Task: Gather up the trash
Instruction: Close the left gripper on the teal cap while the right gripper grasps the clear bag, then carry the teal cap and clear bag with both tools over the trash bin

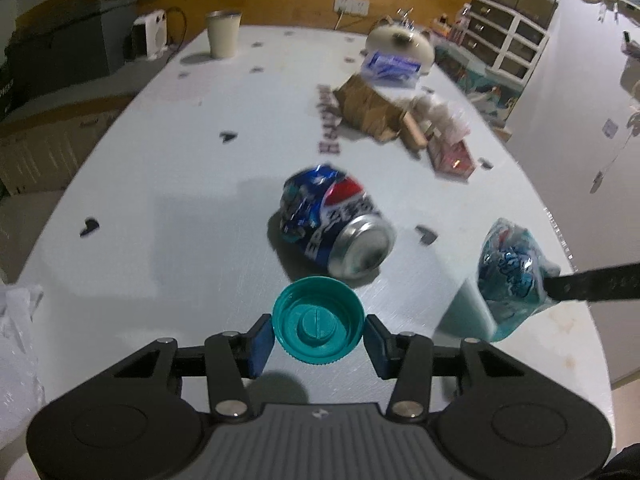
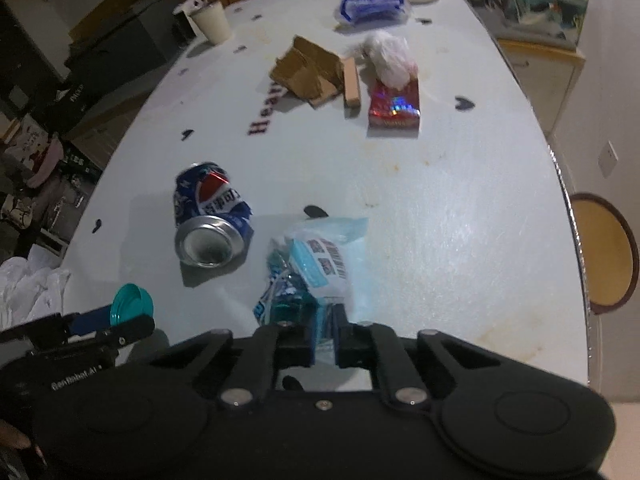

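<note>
My left gripper (image 1: pixel 319 335) is shut on a teal bottle cap (image 1: pixel 319 321), held above the white table (image 1: pixel 160 220). The cap also shows in the right wrist view (image 2: pixel 132 305). A crushed Pepsi can (image 1: pixel 336 224) lies on its side just beyond it, also seen in the right wrist view (image 2: pixel 212 220). My right gripper (image 2: pixel 324 340) is shut on a blue-and-white plastic wrapper (image 2: pixel 320 268), lifted off the table; the wrapper shows at right in the left wrist view (image 1: pixel 512 276).
Farther back lie torn cardboard (image 2: pixel 308 68), a wooden block (image 2: pixel 352 82), a red box (image 2: pixel 394 106), a white wad (image 2: pixel 390 58), a blue packet (image 2: pixel 372 6), a cup (image 2: pixel 212 22) and a white pot (image 1: pixel 400 42). A white plastic bag (image 2: pixel 32 292) sits at the left edge.
</note>
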The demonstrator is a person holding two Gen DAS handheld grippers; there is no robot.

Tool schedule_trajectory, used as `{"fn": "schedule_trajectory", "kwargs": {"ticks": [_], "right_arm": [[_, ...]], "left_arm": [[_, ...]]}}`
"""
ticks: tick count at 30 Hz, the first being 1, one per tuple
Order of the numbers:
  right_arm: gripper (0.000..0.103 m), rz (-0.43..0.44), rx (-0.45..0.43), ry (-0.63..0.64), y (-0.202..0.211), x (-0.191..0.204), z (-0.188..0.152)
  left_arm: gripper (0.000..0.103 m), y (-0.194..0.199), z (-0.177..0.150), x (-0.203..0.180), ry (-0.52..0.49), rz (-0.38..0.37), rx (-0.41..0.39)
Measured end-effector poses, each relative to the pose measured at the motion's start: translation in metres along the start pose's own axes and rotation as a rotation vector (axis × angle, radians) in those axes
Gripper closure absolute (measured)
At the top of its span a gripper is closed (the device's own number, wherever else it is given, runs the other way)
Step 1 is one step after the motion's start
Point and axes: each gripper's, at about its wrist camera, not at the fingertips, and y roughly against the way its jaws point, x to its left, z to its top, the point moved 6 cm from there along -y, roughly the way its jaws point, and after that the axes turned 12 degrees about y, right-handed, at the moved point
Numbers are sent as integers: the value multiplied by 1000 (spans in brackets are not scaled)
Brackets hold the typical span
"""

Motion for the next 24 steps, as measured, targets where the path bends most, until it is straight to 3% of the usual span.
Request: {"fn": "schedule_trajectory", "kwargs": {"ticks": [10,18,24], "right_arm": [[100,20,-26,-5,22,6,-15],[98,63,56,-33,6,13,-34],[96,21,94,-36,-14,8,-36]], "left_arm": [[54,13,-7,-24,-30,-77,-11],[54,-12,-21,-40,-70,-110,52],[54,-11,-22,-34,-62,-98,53]]}}
